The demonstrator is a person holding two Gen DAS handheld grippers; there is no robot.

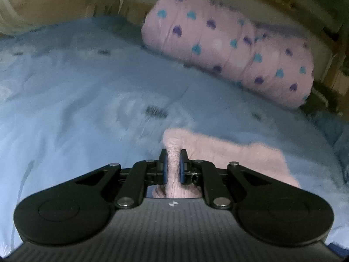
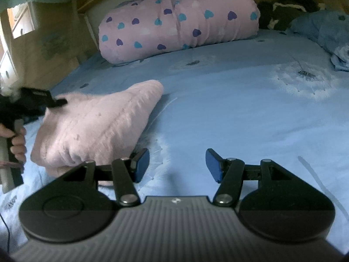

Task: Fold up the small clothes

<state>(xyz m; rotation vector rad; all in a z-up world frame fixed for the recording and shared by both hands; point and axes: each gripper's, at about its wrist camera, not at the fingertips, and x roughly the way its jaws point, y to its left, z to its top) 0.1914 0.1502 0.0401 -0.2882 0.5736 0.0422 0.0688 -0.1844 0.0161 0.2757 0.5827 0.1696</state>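
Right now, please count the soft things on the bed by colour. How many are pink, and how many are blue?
Plain pink: 1, the fuzzy pink garment, pinched by the left gripper.
Pink with hearts: 1, the rolled blanket.
Blue: 2, the bedsheet and the blue pillow.
Total: 4

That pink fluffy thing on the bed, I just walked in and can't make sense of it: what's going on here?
A person is folding a small pink garment on a blue bedspread, using handheld tongs in each hand. The left tongs are shut on a bunched edge of the garment, lifting it so part stands off the bed. The right tongs are open and empty, just above the bedspread beside the garment. A rolled pink blanket with hearts lies at the back.
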